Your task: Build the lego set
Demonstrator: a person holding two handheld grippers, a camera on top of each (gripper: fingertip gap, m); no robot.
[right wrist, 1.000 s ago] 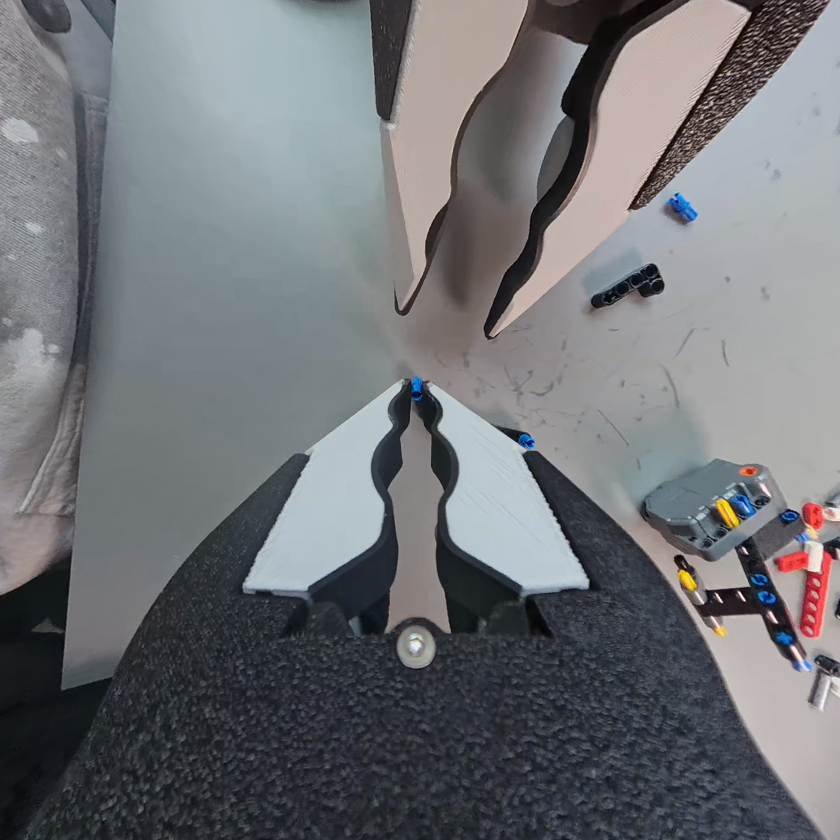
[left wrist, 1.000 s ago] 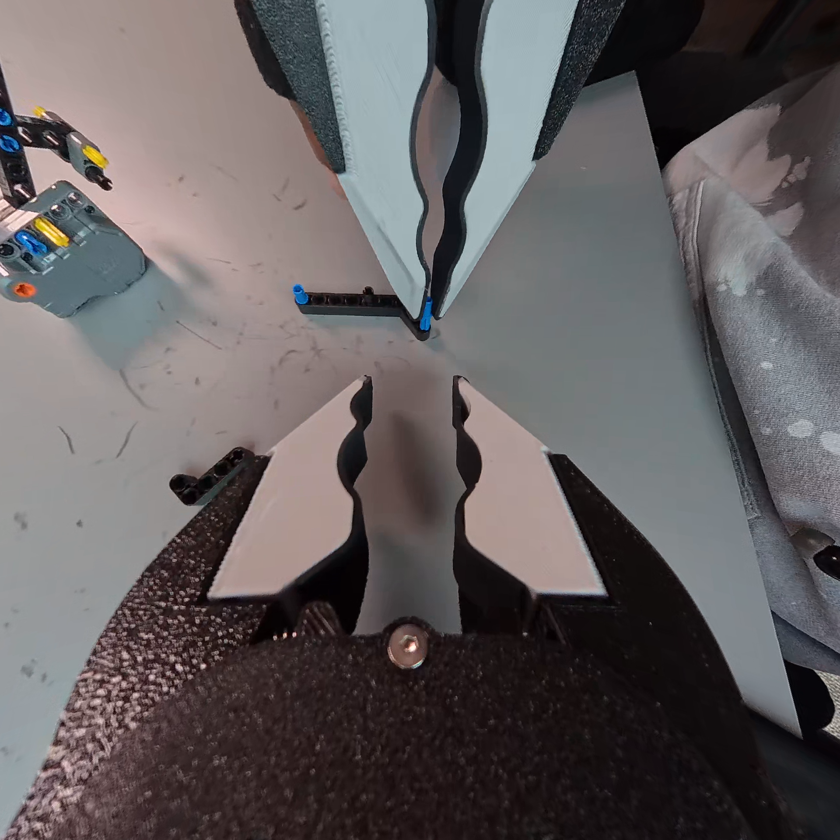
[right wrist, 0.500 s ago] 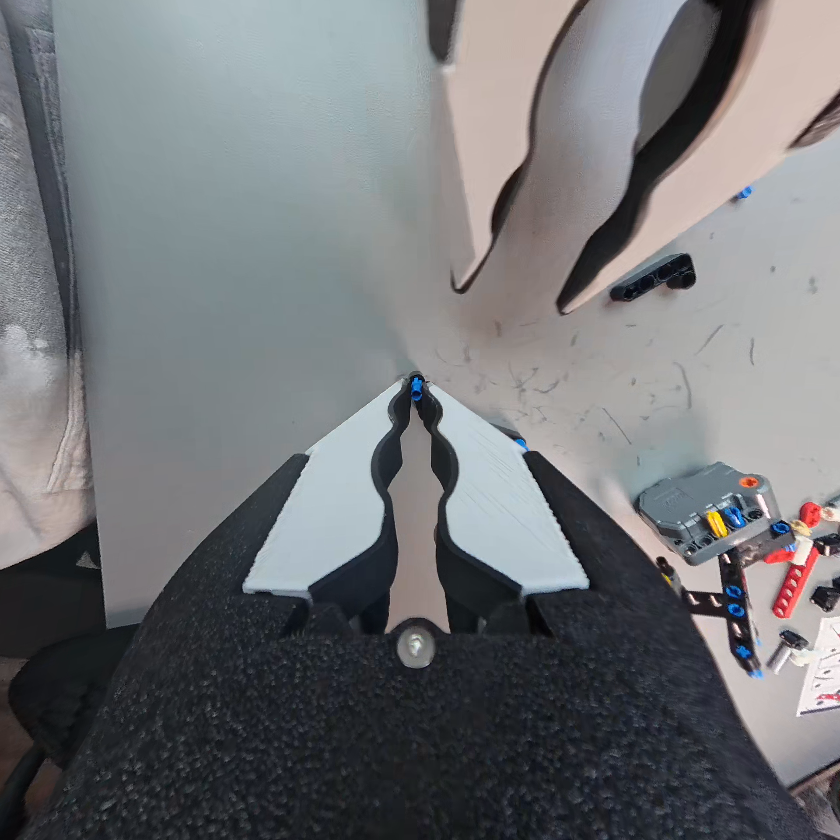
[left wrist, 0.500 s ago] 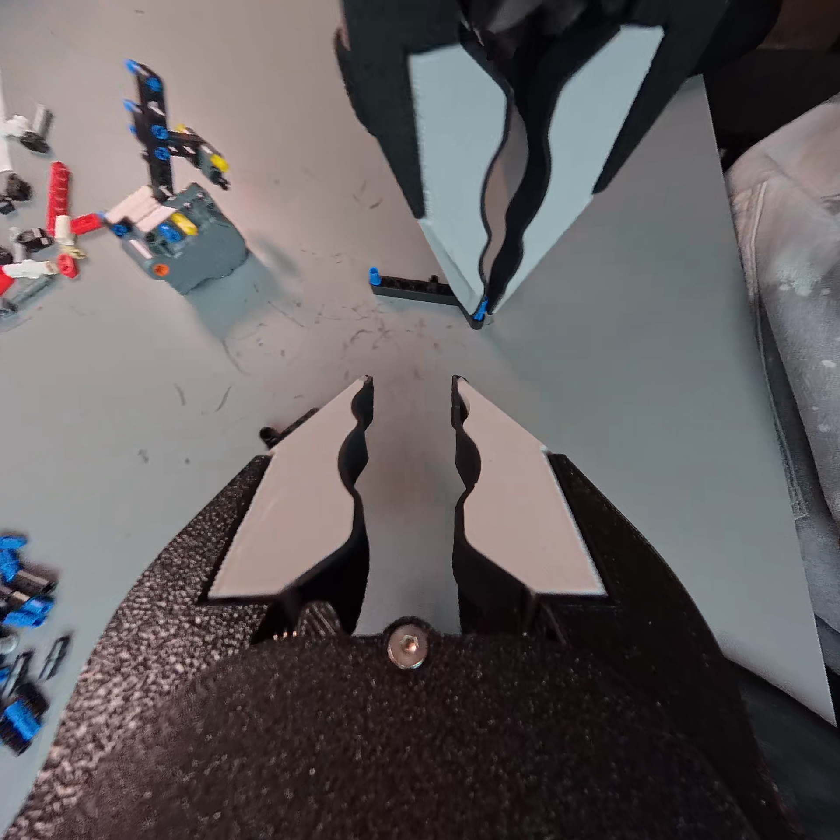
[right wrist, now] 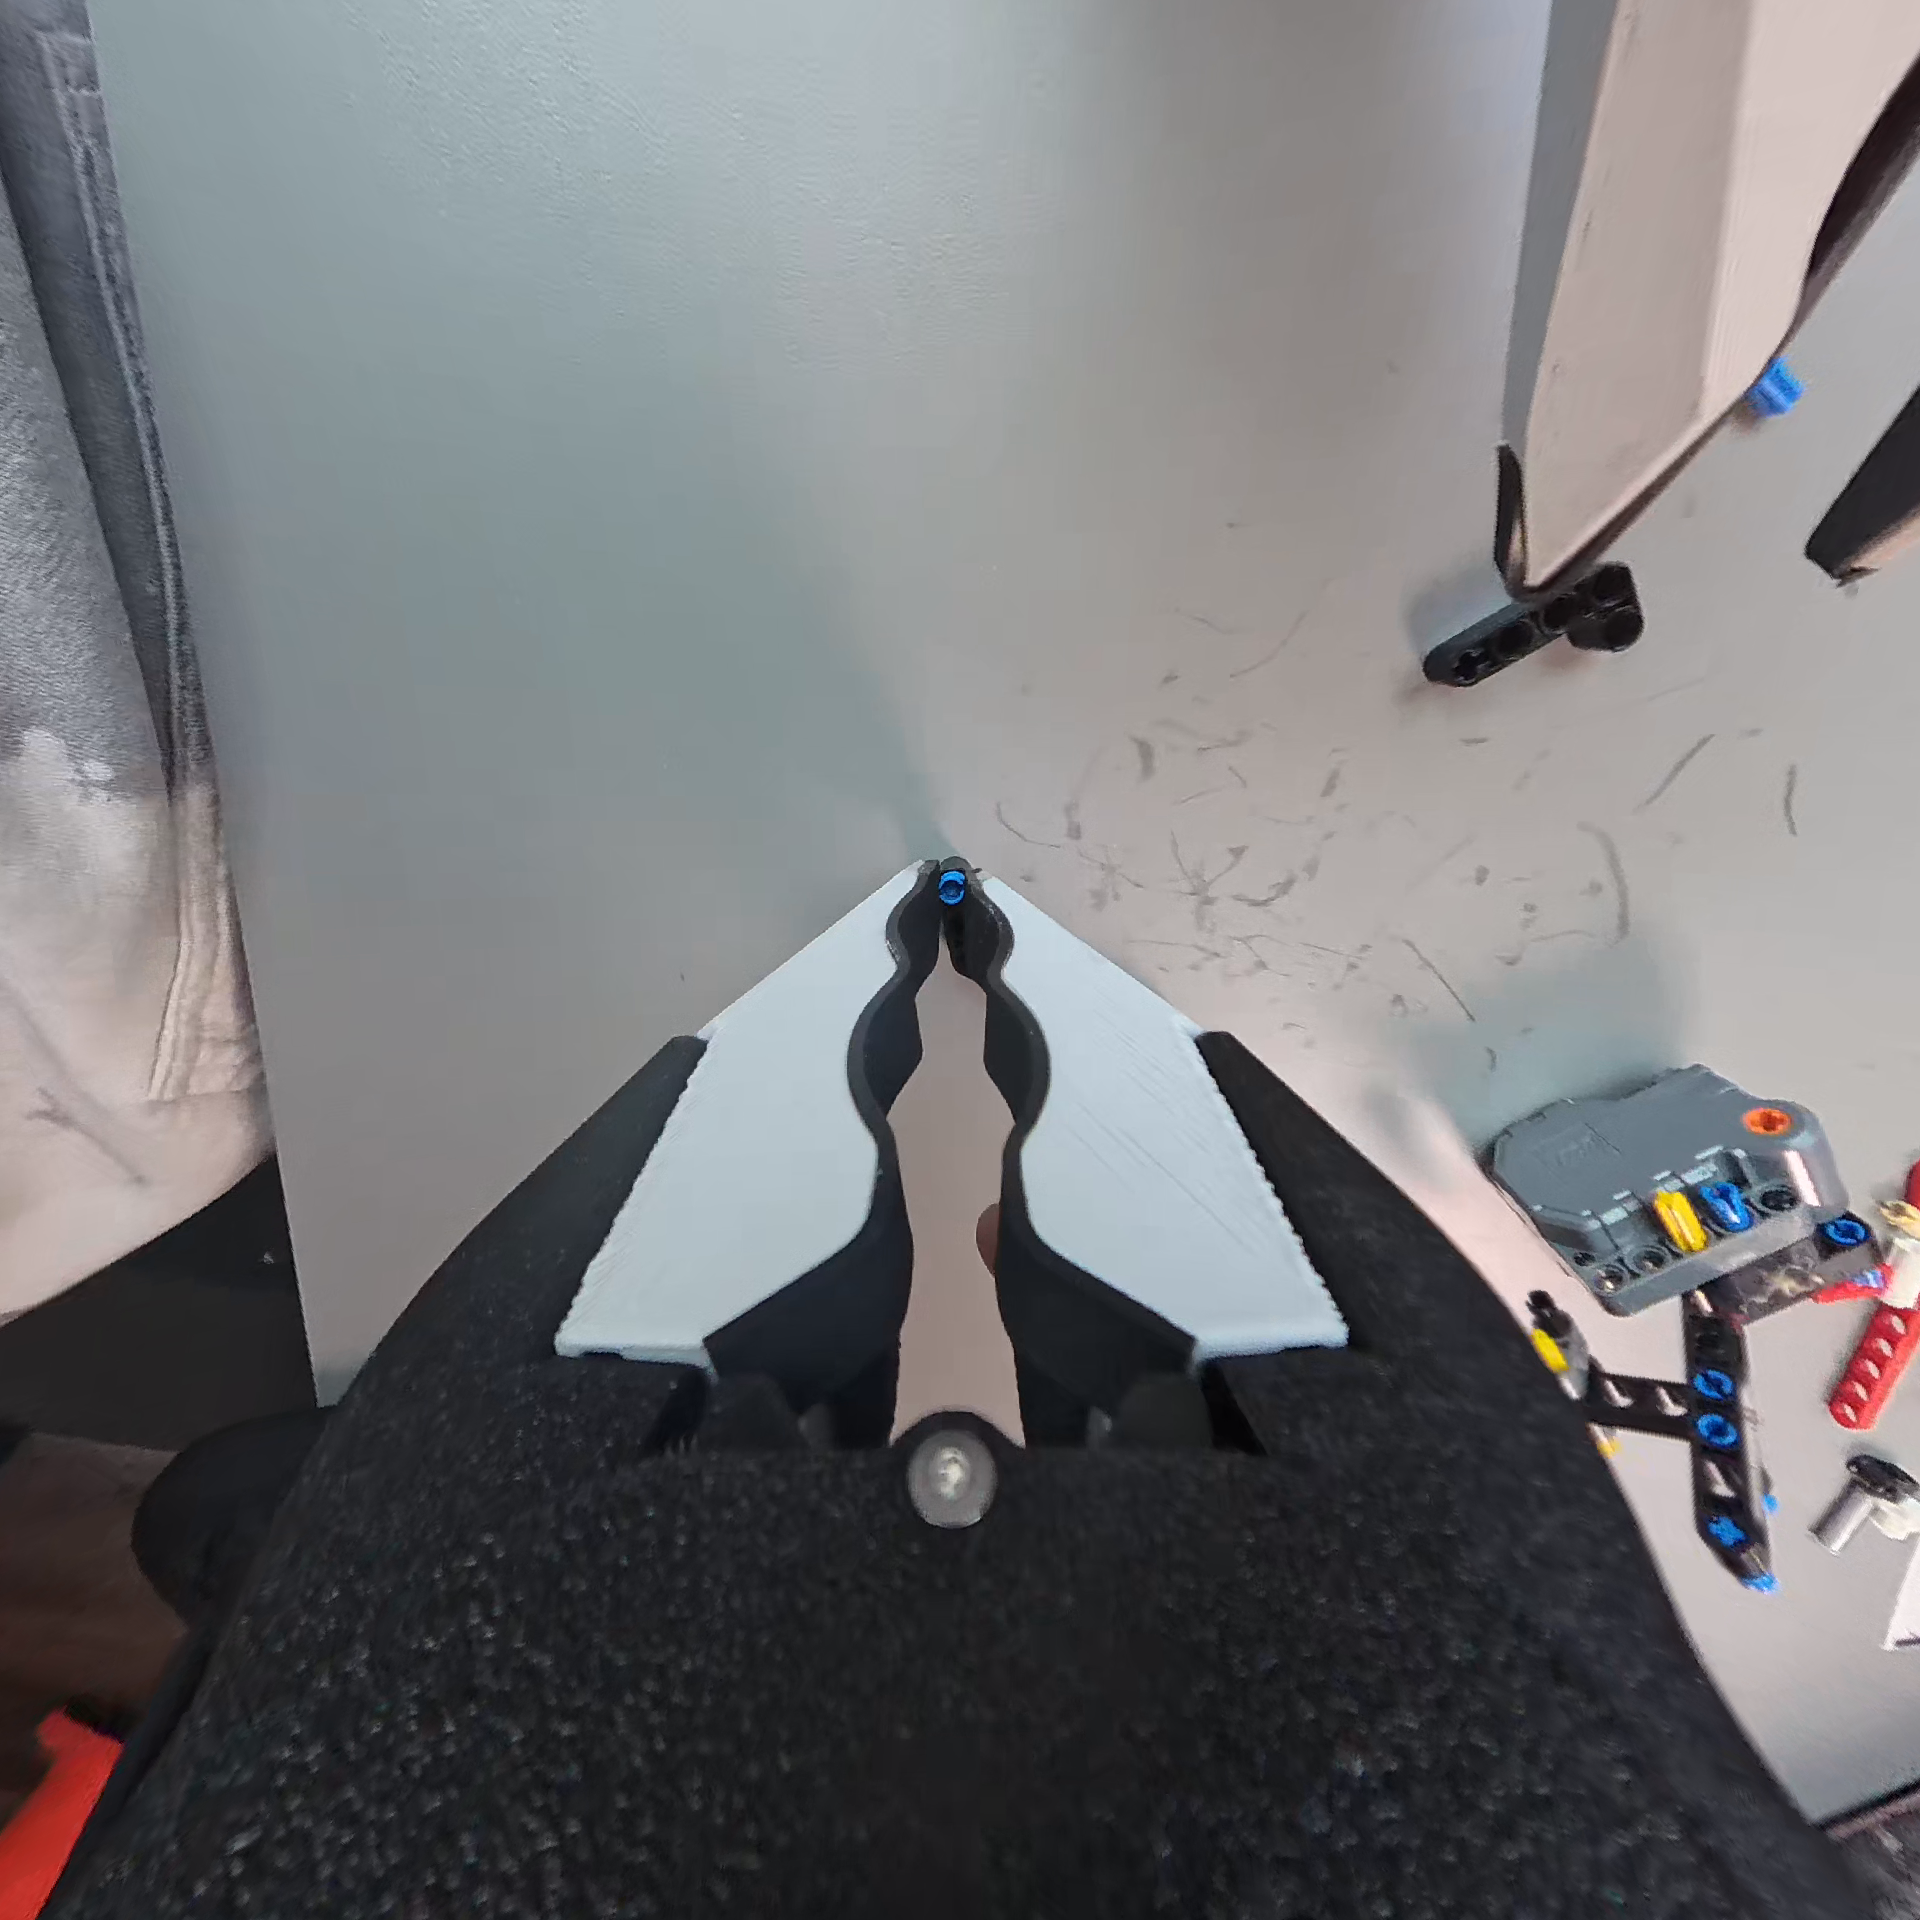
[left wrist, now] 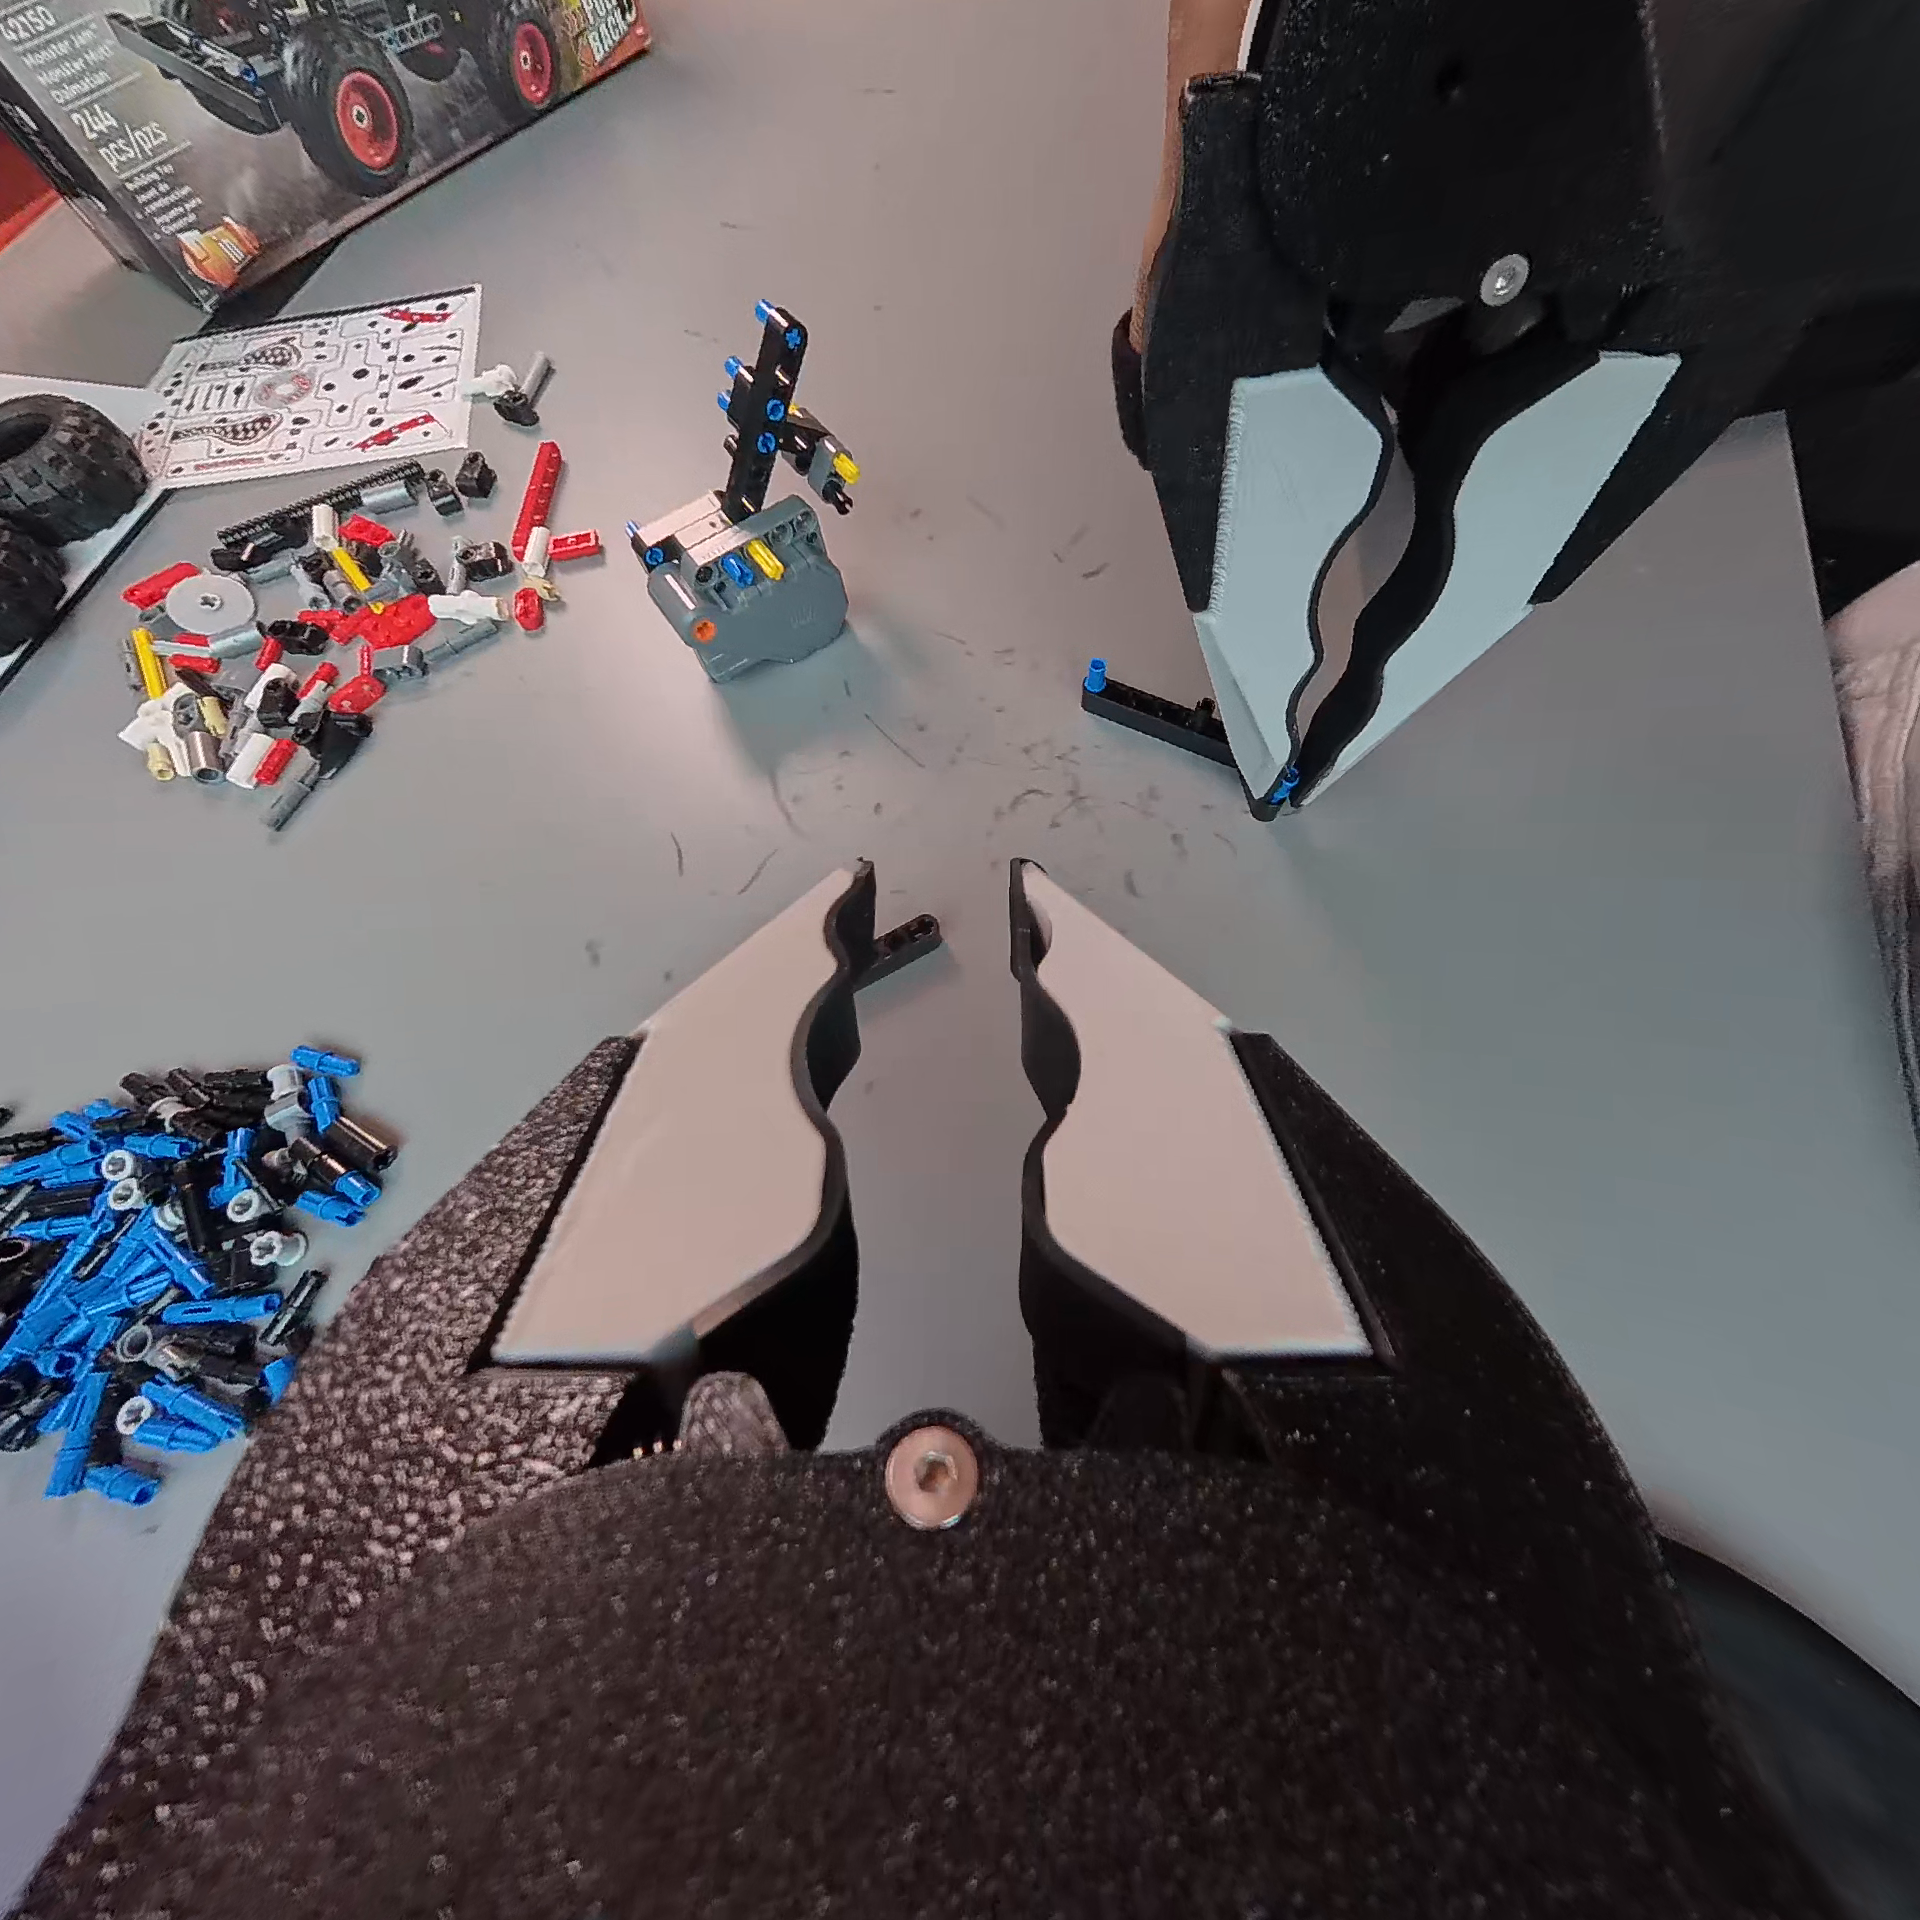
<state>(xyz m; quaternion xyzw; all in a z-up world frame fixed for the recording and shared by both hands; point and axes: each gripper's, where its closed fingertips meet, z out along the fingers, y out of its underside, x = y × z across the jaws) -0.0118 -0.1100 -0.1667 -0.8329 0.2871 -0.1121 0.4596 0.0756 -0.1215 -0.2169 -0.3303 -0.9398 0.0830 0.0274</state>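
My right gripper (right wrist: pixel 951 883) is shut on the end of a long black beam (left wrist: pixel 1153 714) that carries blue pins and rests on the grey table (left wrist: pixel 1039 260). A blue pin (right wrist: pixel 951 888) shows between its tips. In the left wrist view the right gripper (left wrist: pixel 1283 795) stands at the upper right. My left gripper (left wrist: pixel 940 873) is open and empty, low over a short black beam (left wrist: pixel 906 940) that lies by its left finger. That short beam (right wrist: pixel 1527 629) also shows in the right wrist view under the left gripper (right wrist: pixel 1678 566). The grey motor block assembly (left wrist: pixel 748 592) stands farther back.
A pile of blue and black pins (left wrist: pixel 156 1247) lies at the left. Mixed red, grey and black parts (left wrist: pixel 332 613), a sticker sheet (left wrist: pixel 312 384), tyres (left wrist: pixel 62 468) and the set's box (left wrist: pixel 312 94) are at the far left. The table's edge and a person's grey clothing (left wrist: pixel 1881 727) are at the right. One gripper's finger ends stand about 10 cm off the other's.
My left gripper has drawn back and away from the right gripper and now sits over the short black beam. The right gripper still holds its beam on the table.
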